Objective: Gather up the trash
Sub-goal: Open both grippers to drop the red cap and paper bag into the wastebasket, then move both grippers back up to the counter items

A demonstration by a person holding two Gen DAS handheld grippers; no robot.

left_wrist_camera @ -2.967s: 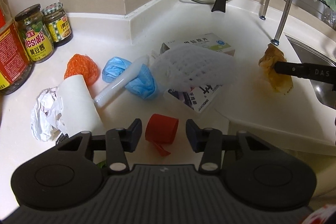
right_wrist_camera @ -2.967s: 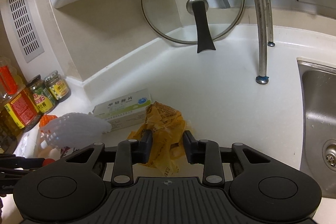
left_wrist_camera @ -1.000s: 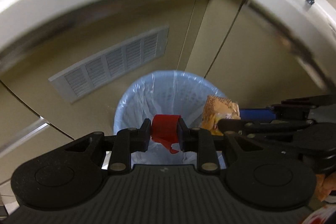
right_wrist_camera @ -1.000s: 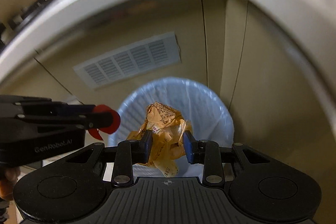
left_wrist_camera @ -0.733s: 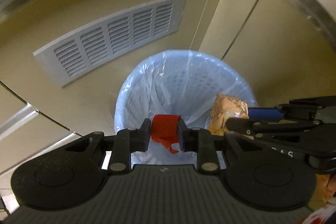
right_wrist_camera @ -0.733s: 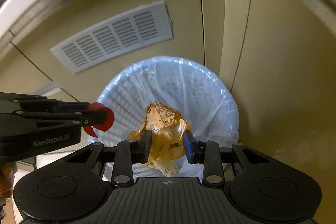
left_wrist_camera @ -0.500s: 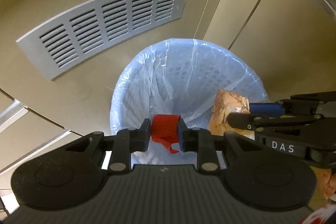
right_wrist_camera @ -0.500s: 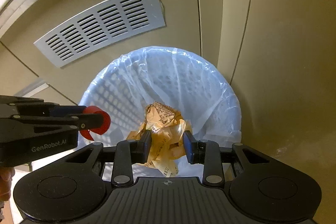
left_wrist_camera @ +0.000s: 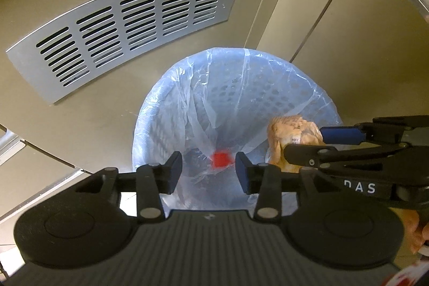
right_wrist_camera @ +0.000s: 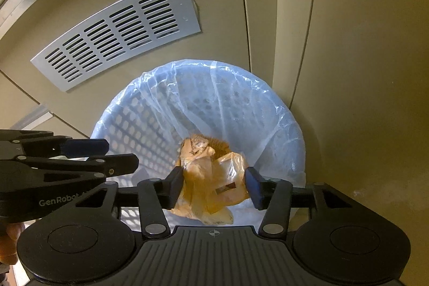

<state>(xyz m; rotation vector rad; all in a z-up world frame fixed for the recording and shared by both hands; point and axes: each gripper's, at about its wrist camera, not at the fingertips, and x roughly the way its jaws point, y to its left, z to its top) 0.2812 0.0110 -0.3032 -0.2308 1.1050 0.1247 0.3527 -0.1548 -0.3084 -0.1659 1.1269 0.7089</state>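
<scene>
Left gripper (left_wrist_camera: 209, 168) jaws opening, nothing between them; small red plastic piece (left_wrist_camera: 221, 159) blurred, low inside the blue bag-lined mesh bin (left_wrist_camera: 268, 77). Right gripper (right_wrist_camera: 213, 185) jaws opening over the bin; crumpled yellow plastic wrapper (right_wrist_camera: 211, 178) between them, right pad clear of it.

A lined waste basket (left_wrist_camera: 316, 95) stands on the floor in front of a cabinet door bearing a vent grille (left_wrist_camera: 126, 31), which sits up and to the left of it. A small piece of trash (left_wrist_camera: 221, 159) lies low inside the basket. A crumpled wrapper (right_wrist_camera: 211, 178) hangs over the basket's opening, to its right.
</scene>
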